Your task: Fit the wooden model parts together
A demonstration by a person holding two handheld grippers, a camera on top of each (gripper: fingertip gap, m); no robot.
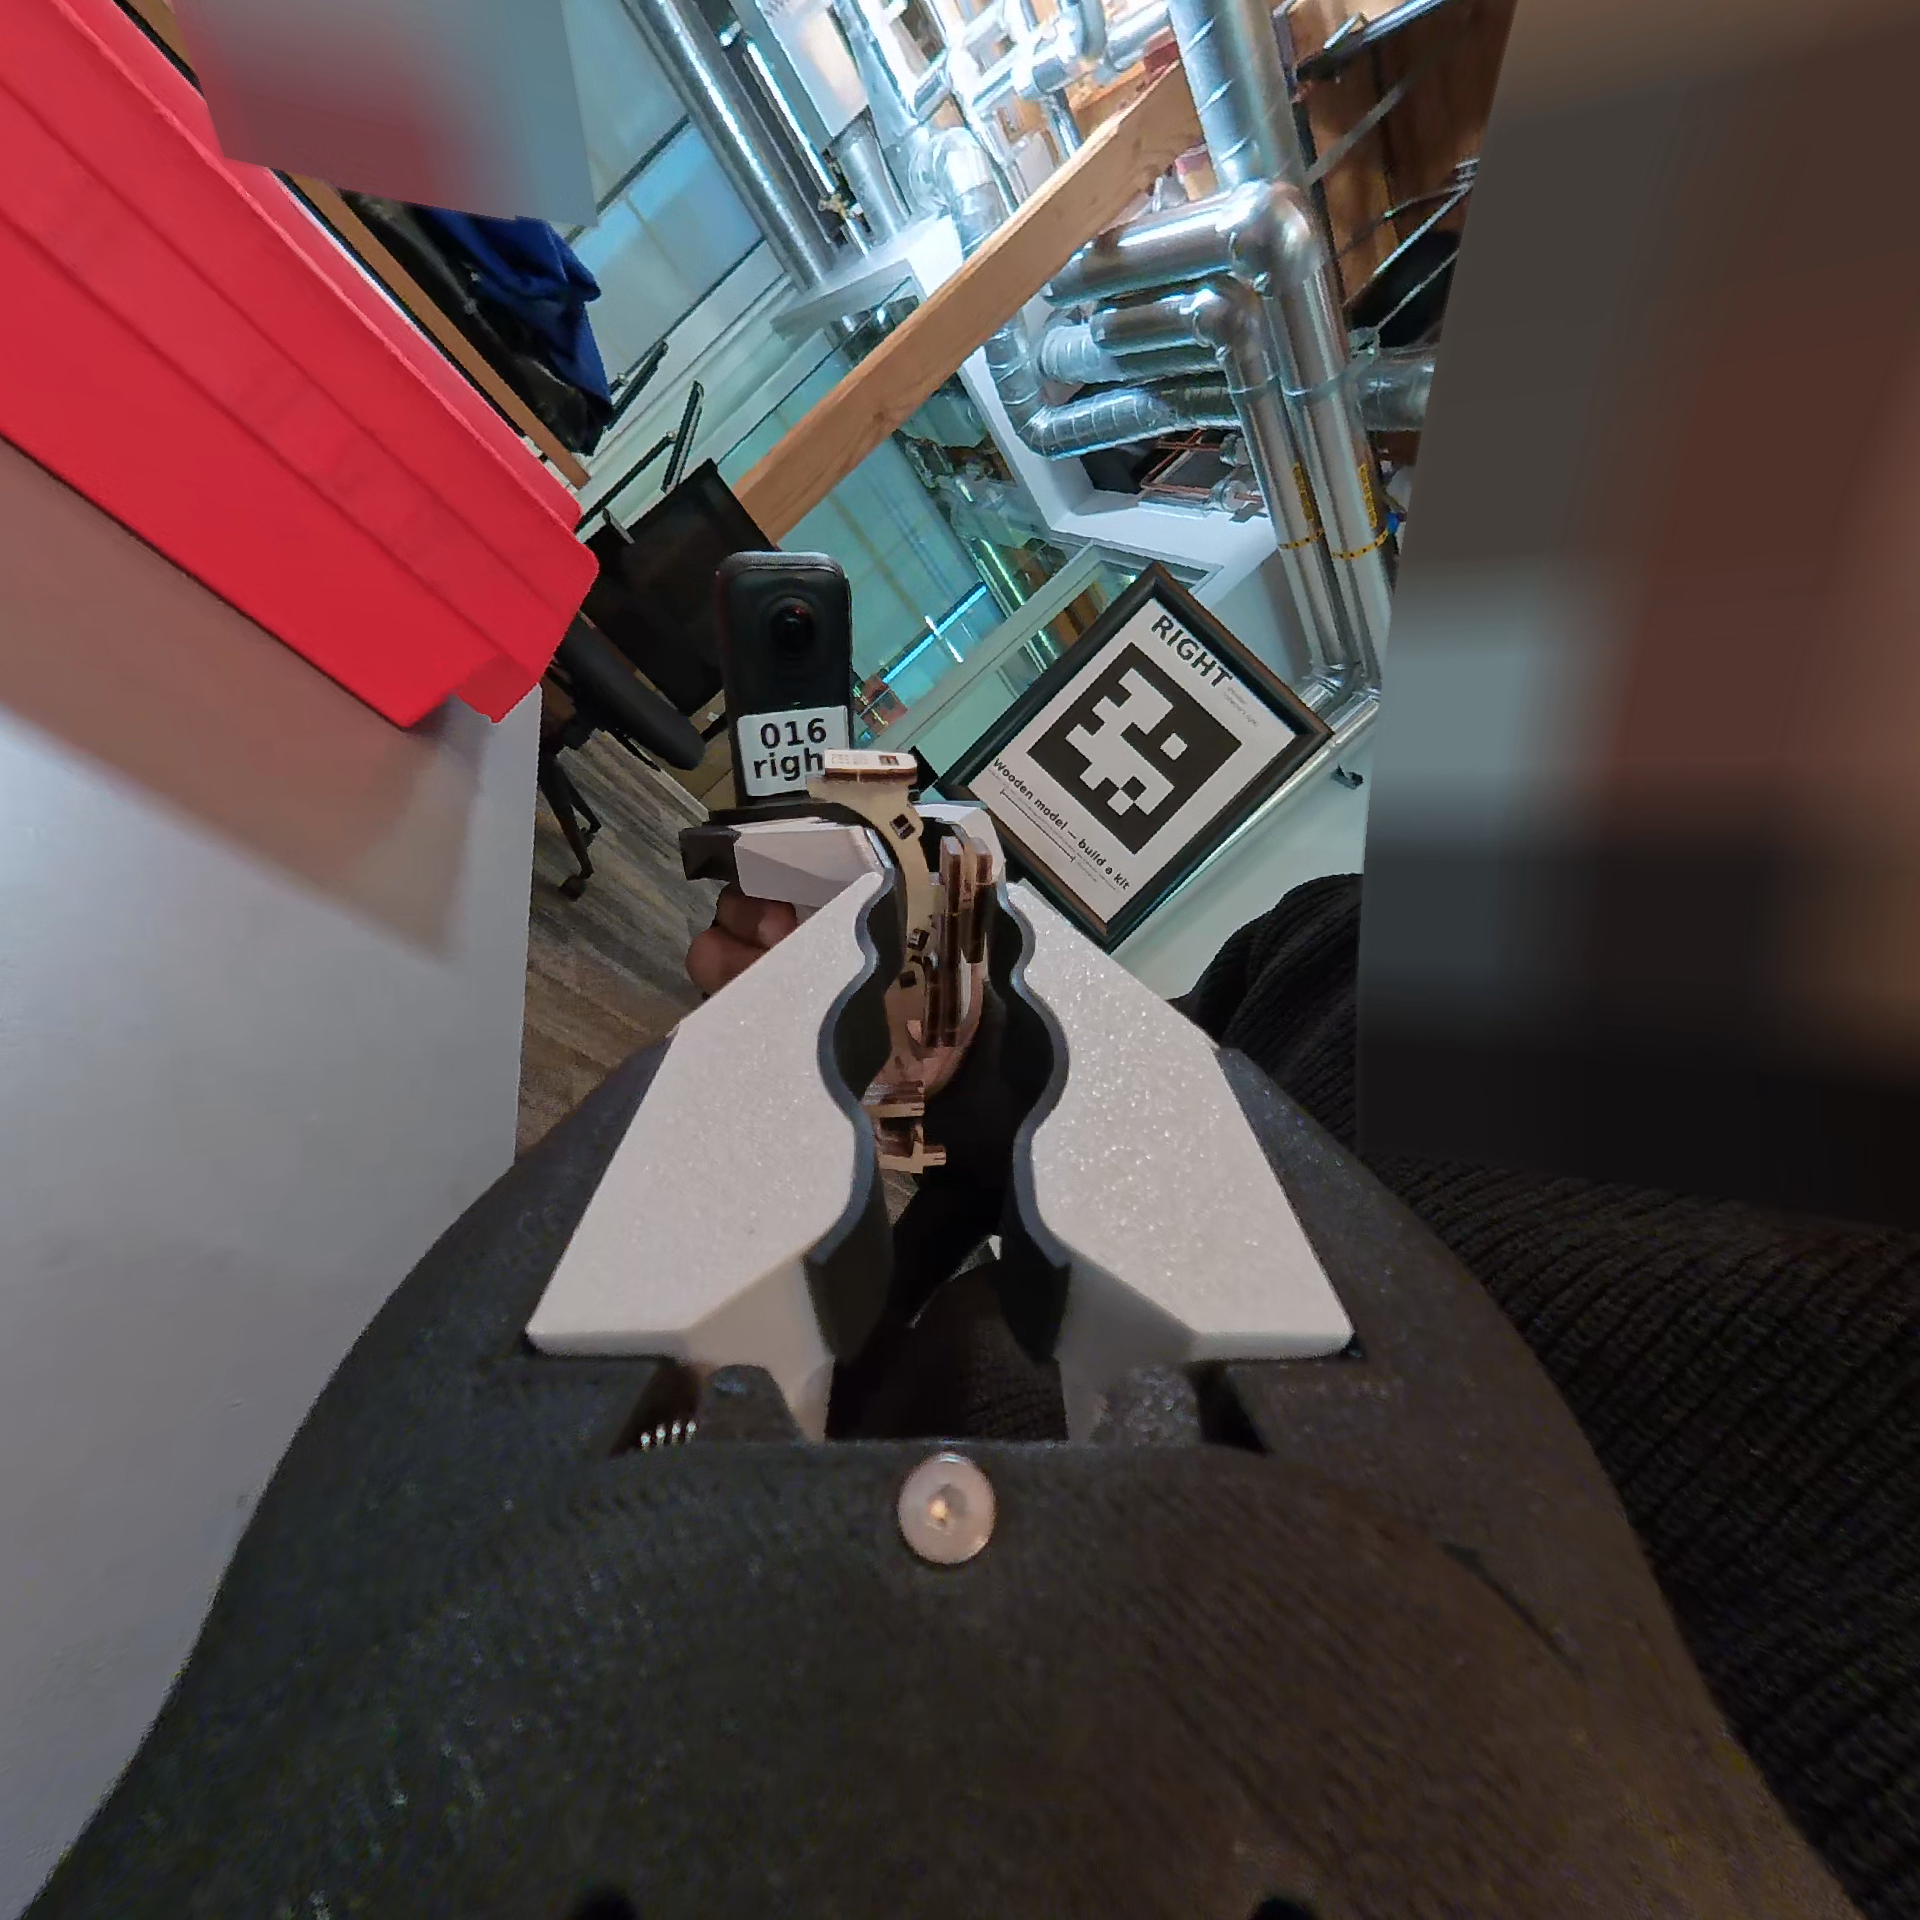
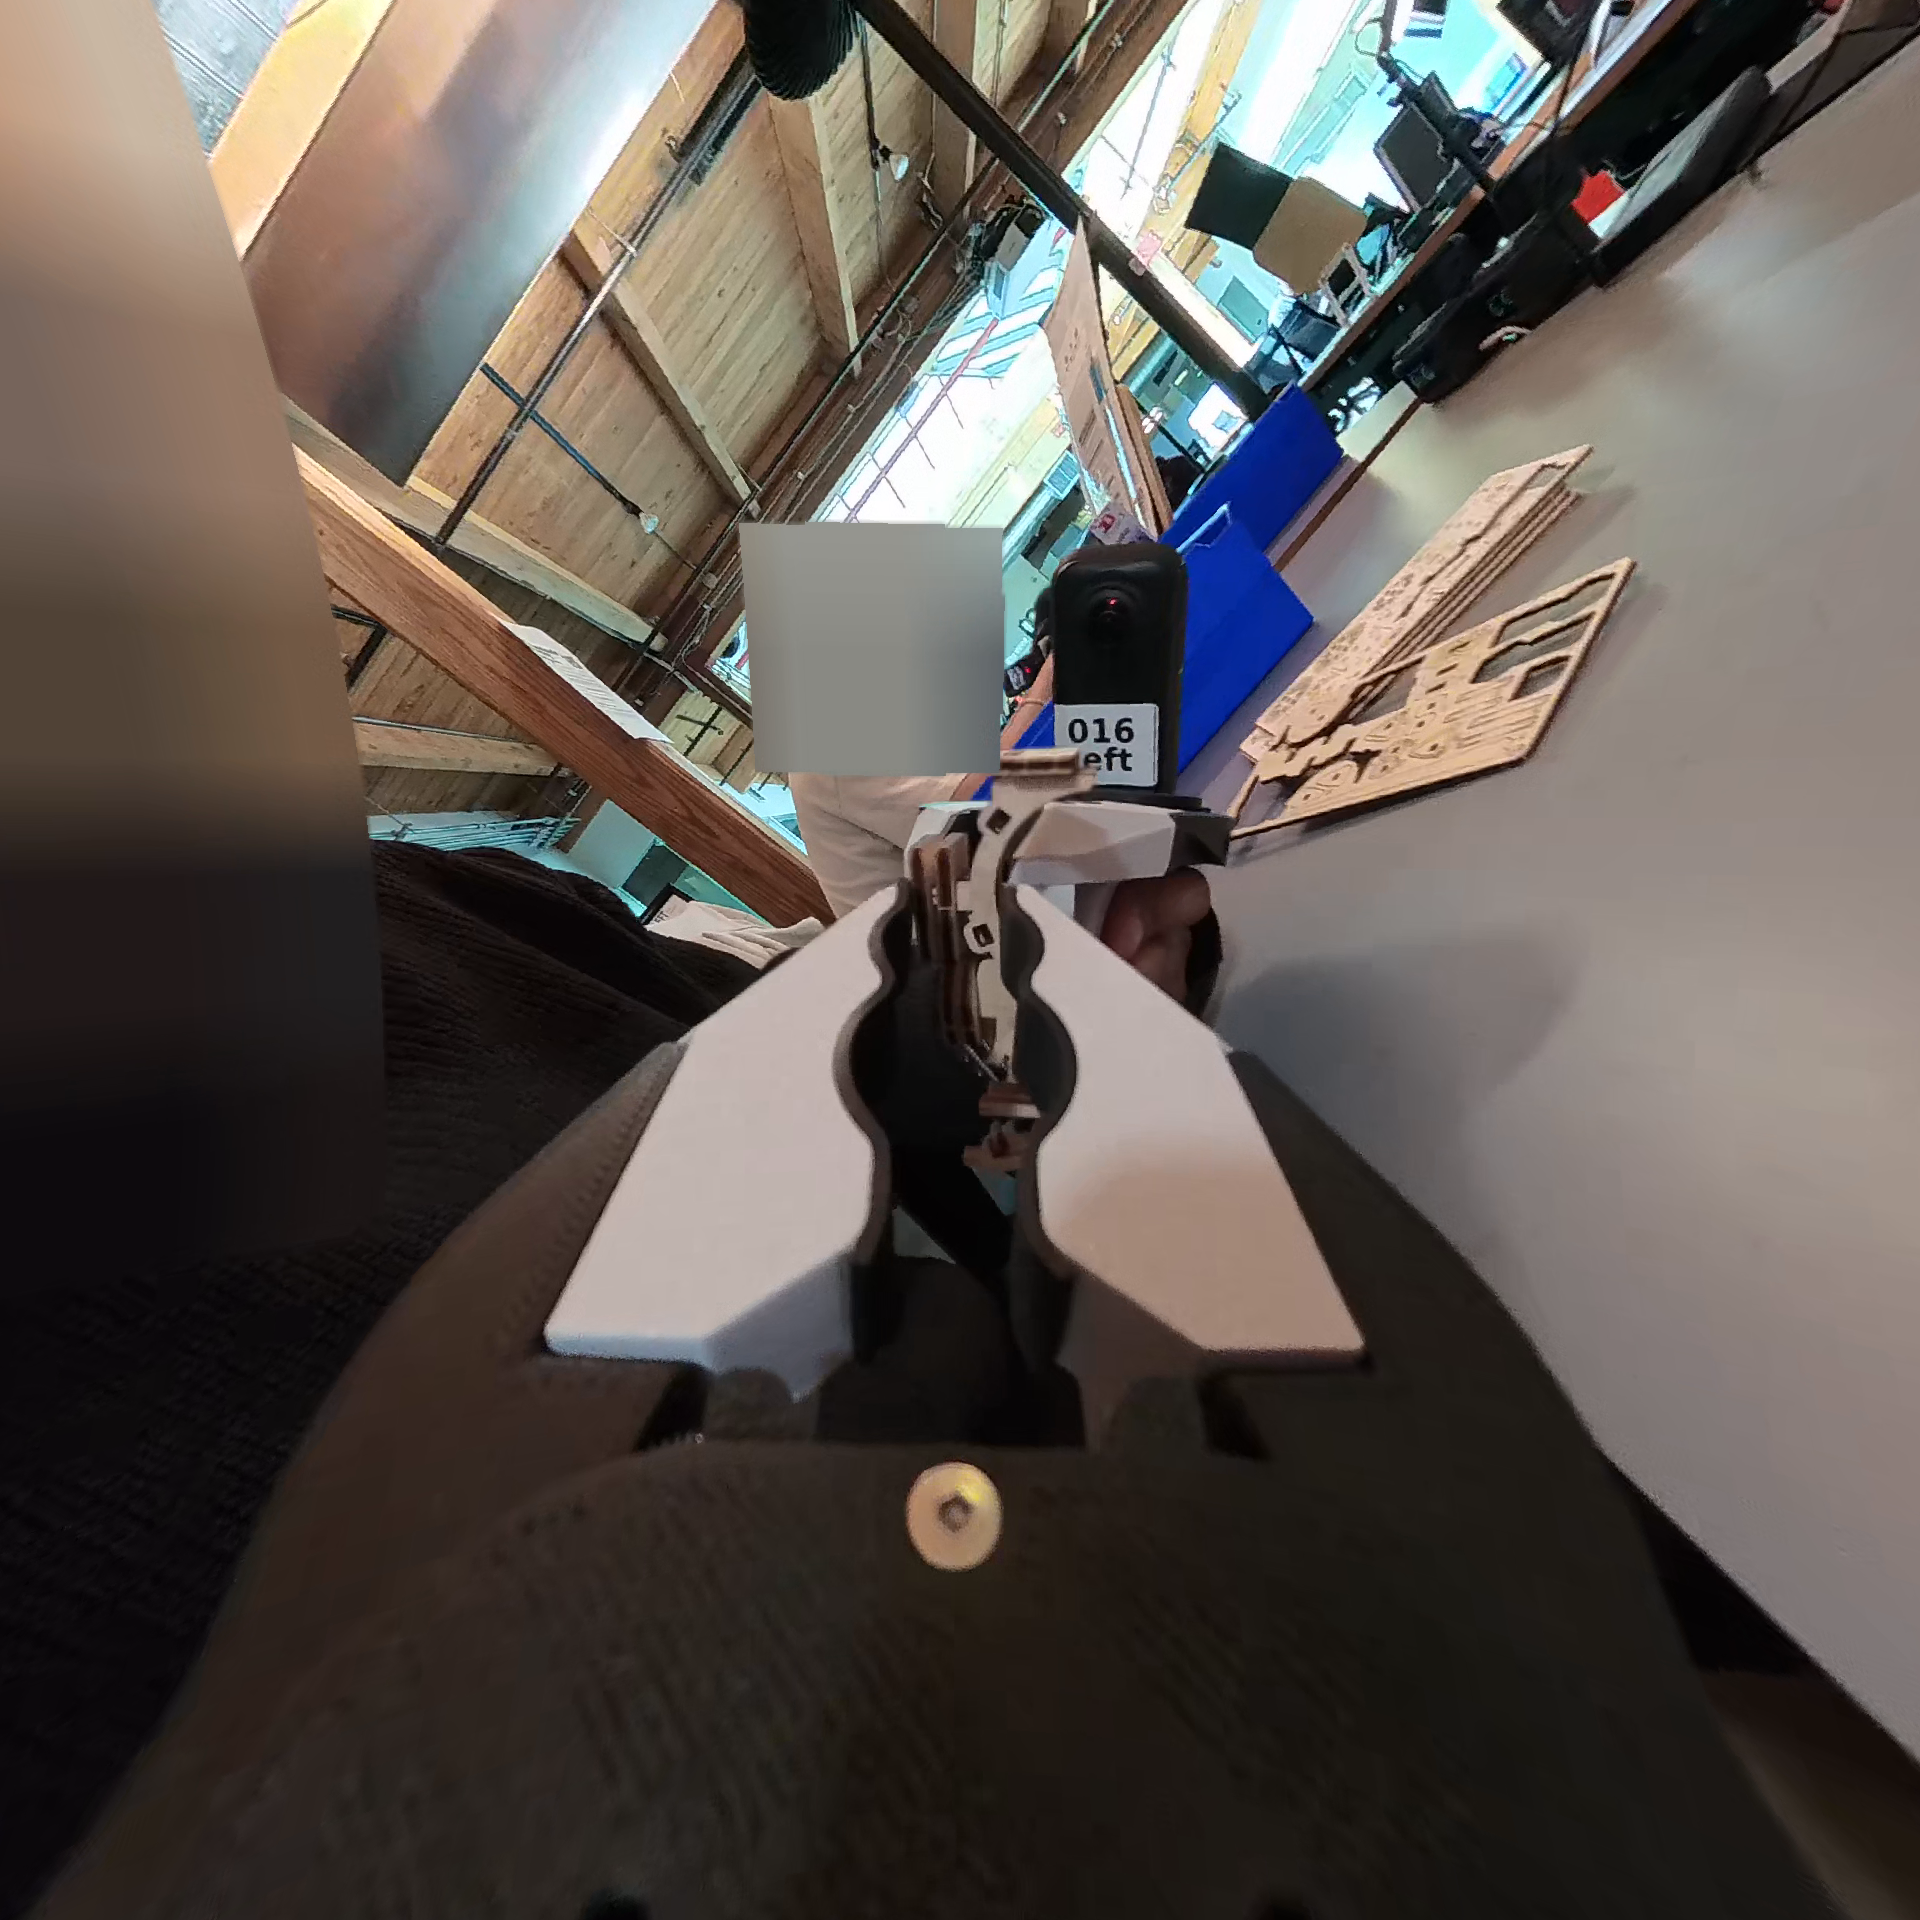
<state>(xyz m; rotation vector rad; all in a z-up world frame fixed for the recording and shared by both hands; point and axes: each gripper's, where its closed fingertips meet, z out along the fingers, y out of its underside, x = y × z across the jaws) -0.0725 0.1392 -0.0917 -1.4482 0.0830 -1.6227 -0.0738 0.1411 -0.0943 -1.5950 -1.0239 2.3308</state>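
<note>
Left wrist view: left claw [image 1: 940, 914] narrowed on wooden model [image 1: 920, 966], held up off the worktop [image 1: 208, 1039]; model a stack of thin curved laser-cut pieces, running from the claw throat out past the tips. Whether both fingers [image 1: 748, 1122] press the wood, cannot tell; left finger touching it, small gap on the right side. Right claw [image 1: 883, 847] facing in from the far side, tips at the model's far end, camera [image 1: 787, 665] with white label on top. Framed marker board [image 1: 1132, 753] standing far right. Red bin [image 1: 239, 374] upper left. Dark knit sleeve [image 1: 1610, 1351] at right.

Right wrist view: right claw [image 2: 956, 914] nearly together around the same model [image 2: 982, 966], wood between the finger [image 2: 769, 1122] tips and reaching back into the throat; firm clamp or not, cannot tell. Left claw [image 2: 1023, 831] opposite, tips meeting the model's far end, camera [image 2: 1117, 665] above it, hand [image 2: 1153, 930] under it. Wooden part sheets [image 2: 1455, 675] lying flat on worktop [image 2: 1662, 935], far right, well apart from the model. Blue bin [image 2: 1236, 613] just beyond the sheets. Sleeve [image 2: 520, 1039] at left.
</note>
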